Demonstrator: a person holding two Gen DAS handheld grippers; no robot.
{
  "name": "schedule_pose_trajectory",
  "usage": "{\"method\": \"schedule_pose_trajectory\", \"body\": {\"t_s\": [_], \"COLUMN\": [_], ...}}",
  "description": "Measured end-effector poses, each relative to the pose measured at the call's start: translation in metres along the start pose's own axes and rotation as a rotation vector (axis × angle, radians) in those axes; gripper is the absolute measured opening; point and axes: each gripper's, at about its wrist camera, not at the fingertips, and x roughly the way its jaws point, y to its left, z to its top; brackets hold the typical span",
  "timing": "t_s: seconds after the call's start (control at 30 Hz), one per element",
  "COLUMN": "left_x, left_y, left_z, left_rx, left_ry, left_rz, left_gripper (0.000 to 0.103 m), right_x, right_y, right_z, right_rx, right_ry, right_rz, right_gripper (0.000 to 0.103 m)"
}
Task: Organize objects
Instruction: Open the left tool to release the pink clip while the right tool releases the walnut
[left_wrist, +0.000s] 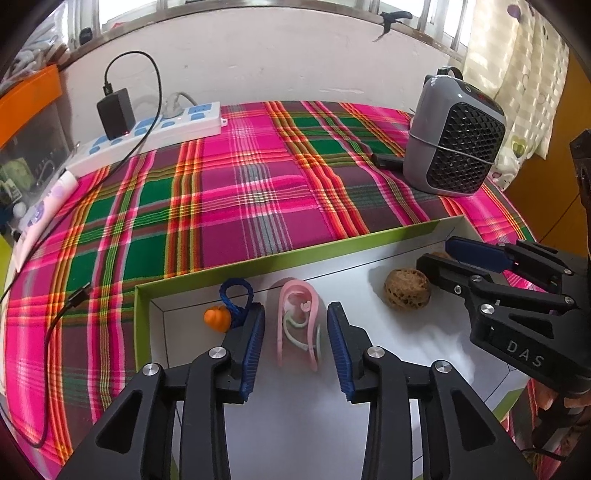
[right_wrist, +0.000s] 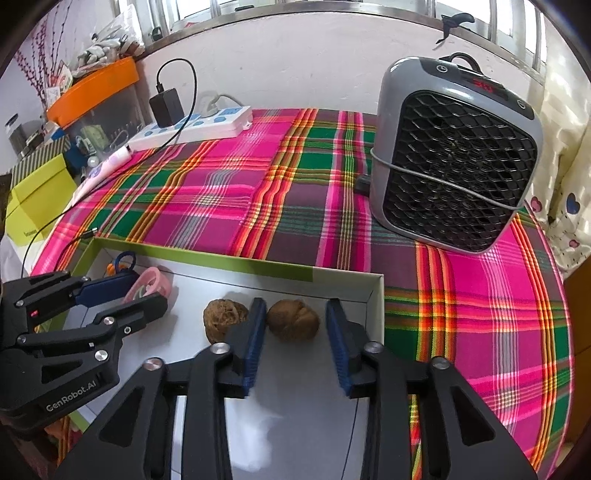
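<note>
Plaid cloth (left_wrist: 229, 192) covers table; heater (right_wrist: 454, 162) by wall; both grippers (left_wrist: 295, 343) (right_wrist: 295, 343) spread, empty.

Right gripper (left_wrist: 436, 260) hides second walnut (left_wrist: 441, 254).

The left black two-finger gripper with blue ribbed pads (left_wrist: 295, 347) is held low and points forward, its jaws wide apart and holding nothing. The right black two-finger gripper with blue ribbed pads (right_wrist: 296, 343) is beside it, also low and pointing forward, with jaws parted and nothing clamped. In the left wrist view the right one (left_wrist: 448, 258) comes in from the right side, angled toward the left.
</note>
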Motion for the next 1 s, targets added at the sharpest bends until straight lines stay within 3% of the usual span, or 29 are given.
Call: {"method": "schedule_pose_trajectory", "body": {"t_s": [1.0], "left_x": [-0.044], "left_y": [0.003], "left_z": [-0.022], "left_rx": [-0.031], "left_ry": [-0.062], "left_rz": [-0.002], "left_gripper": [0.037], "right_x": [-0.029], "right_y": [0.007], "right_z": [-0.021], "right_rx": [0.042], "right_ry": [-0.044], "right_rz": [0.004], "right_gripper": [0.041]}}
